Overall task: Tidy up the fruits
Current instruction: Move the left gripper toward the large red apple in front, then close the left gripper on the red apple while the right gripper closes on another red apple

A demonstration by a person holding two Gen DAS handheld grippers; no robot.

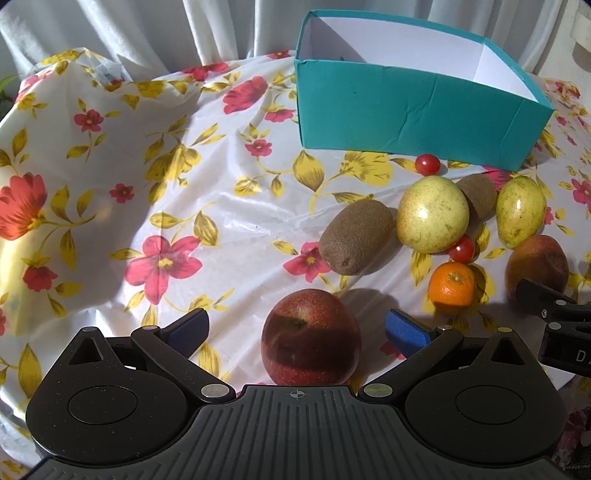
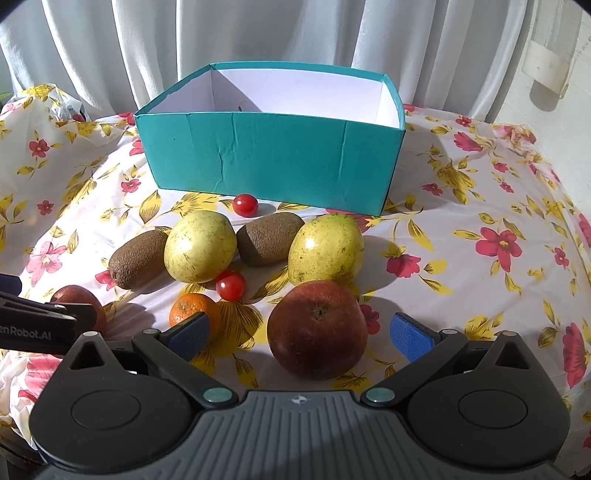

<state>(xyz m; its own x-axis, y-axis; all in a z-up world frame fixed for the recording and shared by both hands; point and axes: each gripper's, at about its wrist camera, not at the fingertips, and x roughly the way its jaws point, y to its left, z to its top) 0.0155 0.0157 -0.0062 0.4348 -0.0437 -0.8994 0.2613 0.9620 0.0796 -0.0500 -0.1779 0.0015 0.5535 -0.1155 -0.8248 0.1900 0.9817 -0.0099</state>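
Note:
My left gripper (image 1: 297,328) is open, its blue pads on either side of a red apple (image 1: 311,338) without touching it. My right gripper (image 2: 301,330) is open around a second red apple (image 2: 317,328), also untouched. Behind lie two yellow-green guavas (image 2: 199,245) (image 2: 325,249), two kiwis (image 2: 138,264) (image 2: 269,238), a mandarin (image 2: 194,308) and two cherry tomatoes (image 2: 231,284) (image 2: 245,205). A teal box (image 2: 273,155) with a white inside stands open at the back. In the left wrist view the box (image 1: 406,110) is at the upper right.
A floral plastic cloth (image 1: 166,184) covers the round table and bunches up at the left. White curtains (image 2: 258,33) hang behind. The right gripper's body (image 1: 561,321) shows at the right edge of the left wrist view.

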